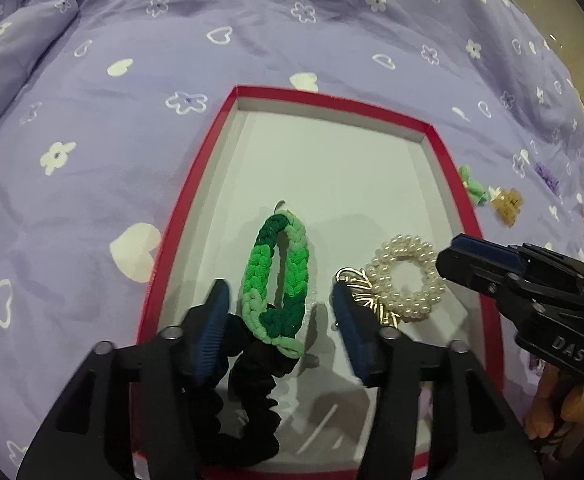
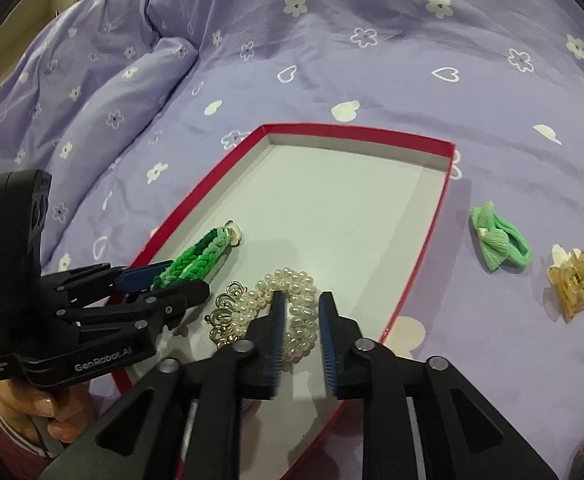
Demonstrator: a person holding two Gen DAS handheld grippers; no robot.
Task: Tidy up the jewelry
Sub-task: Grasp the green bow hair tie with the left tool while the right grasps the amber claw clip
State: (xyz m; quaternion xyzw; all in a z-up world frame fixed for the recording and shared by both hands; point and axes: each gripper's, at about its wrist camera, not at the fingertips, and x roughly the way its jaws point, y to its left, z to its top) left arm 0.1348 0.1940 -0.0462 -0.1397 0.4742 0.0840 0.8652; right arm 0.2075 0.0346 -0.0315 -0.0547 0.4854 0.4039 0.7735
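Carrier: a shallow red-rimmed cardboard box with white floor (image 1: pixel 438 148) is set on the lilac flower-printed bedspread (image 1: pixel 132 120).
Left hand-held gripper (image 1: pixel 280 304): jaws spread wide; the braided green fabric hair band (image 1: pixel 278 276) stands between them, untouched, over a black ruffled scrunchie (image 1: pixel 256 396) at the box's near edge.
Right hand-held gripper (image 2: pixel 302 304): jaws parted narrowly astride the white pearl-bead scrunchie (image 2: pixel 292 312); contact cannot be told.
Outside box: a pale green bow hair tie (image 2: pixel 498 242) and an amber plastic claw clip (image 2: pixel 572 280) lie beyond the right edge.
Handling: the band is judged light, soft and compressible; a pinch across one braided side is advised.
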